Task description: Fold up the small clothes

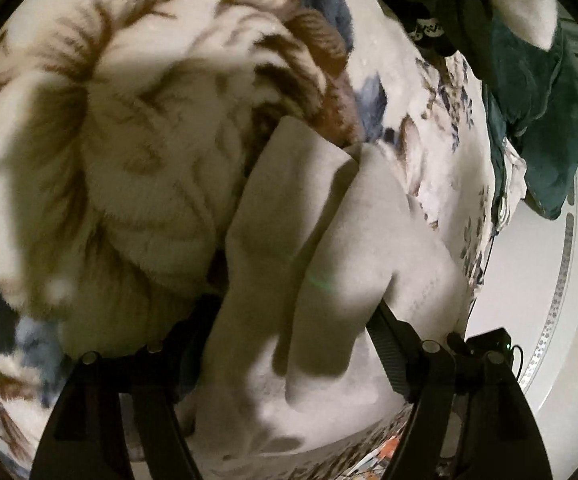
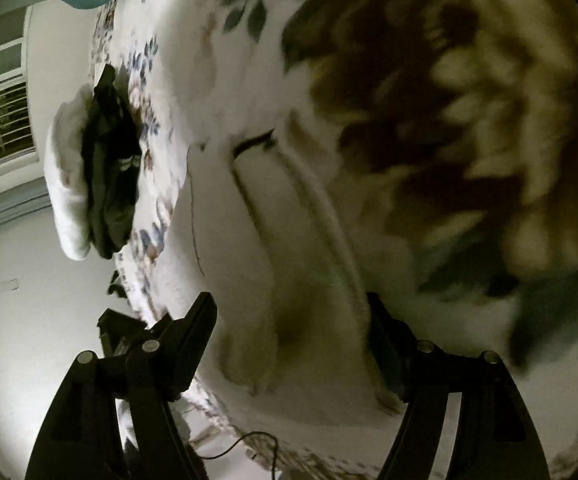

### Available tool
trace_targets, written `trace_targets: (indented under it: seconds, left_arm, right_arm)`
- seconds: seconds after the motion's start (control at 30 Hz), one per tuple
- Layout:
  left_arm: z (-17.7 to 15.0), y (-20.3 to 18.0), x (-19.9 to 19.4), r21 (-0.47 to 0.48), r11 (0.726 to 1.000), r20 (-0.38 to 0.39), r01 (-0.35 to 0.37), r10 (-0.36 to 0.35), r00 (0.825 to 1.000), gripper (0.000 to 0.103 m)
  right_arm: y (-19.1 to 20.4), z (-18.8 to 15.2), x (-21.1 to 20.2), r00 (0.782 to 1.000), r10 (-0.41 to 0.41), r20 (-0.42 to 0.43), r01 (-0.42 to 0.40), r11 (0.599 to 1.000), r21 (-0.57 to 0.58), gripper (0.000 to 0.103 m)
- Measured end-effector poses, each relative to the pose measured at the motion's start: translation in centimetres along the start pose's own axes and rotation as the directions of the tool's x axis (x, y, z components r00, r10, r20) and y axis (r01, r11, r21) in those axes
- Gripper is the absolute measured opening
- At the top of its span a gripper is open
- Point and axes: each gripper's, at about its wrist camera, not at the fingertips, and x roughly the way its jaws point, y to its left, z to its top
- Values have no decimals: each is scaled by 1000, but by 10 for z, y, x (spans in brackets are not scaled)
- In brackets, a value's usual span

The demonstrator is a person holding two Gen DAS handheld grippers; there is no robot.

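We're seeing the white cloth lying bunched on the flowered blanket, our left gripper spread wide around it, and our right gripper gaping beside its hem.

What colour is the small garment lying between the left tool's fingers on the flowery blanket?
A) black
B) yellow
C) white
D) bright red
C: in the left wrist view a white garment lies between the left gripper's fingers, on the floral blanket.
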Motion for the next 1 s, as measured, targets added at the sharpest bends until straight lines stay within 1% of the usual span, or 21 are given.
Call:
trace_targets:
  seconds: [0.17, 0.33, 0.37, 0.43, 0.47, 0.5, 0.53, 0.57, 0.6, 0.63, 0.7, 0.9, 1.0]
  left_arm:
    - [-4, 3, -5, 10, 1000, 3, 15, -15, 1000, 72]
    - [-6, 2, 0, 10, 1000, 42, 19, -20, 999, 72]
    - [-8, 2, -1, 17, 1000, 58, 24, -25, 998, 71]
    - [-11, -4, -1, 39, 998, 83, 46, -49, 995, 70]
    - [-12, -7, 0, 48, 998, 87, 49, -53, 995, 55]
    - [-13, -11, 1, 56, 997, 83, 51, -55, 995, 36]
    - [-14, -13, 2, 58, 997, 79, 58, -62, 995, 34]
    - [-15, -15, 1, 57, 997, 93, 53, -58, 994, 33]
    - [-15, -16, 0, 58, 997, 98, 51, -56, 994, 31]
    - [-15, -19, -3, 60, 997, 102, 51, -57, 993, 26]
    - [-16, -22, -8, 63, 997, 113, 44, -51, 992, 22]
    - [-18, -42, -32, 109, 993, 136, 46, -61, 989, 20]
    - [-20, -53, -49, 143, 989, 154, 42, -64, 986, 20]
  right_arm:
    - [9, 1, 17, 999, 25, -41, -26, 1000, -8, 76]
    - [12, 1, 23, 998, 46, -53, -46, 999, 4, 77]
    - [15, 2, 25, 998, 50, -47, -50, 999, 7, 76]
    - [18, -1, 25, 998, 49, -32, -48, 999, 3, 69]
    - [19, -2, 25, 999, 39, -29, -39, 999, -6, 51]
    - [20, -4, 26, 1000, 17, -26, -17, 1000, -19, 35]
    - [21, -6, 26, 1000, 7, -19, -8, 1000, -26, 34]
    - [23, -9, 25, 1000, 2, -2, -2, 1000, -31, 29]
    - [23, -11, 23, 1000, 1, 8, 0, 999, -32, 27]
    - [25, -13, 22, 1000, 2, 18, -2, 999, -32, 27]
    - [29, -15, 19, 999, -3, 34, 4, 999, -32, 25]
    - [51, -24, 5, 998, -18, 54, 21, 998, -57, 23]
    - [73, -30, -6, 998, -13, 63, 19, 996, -89, 23]
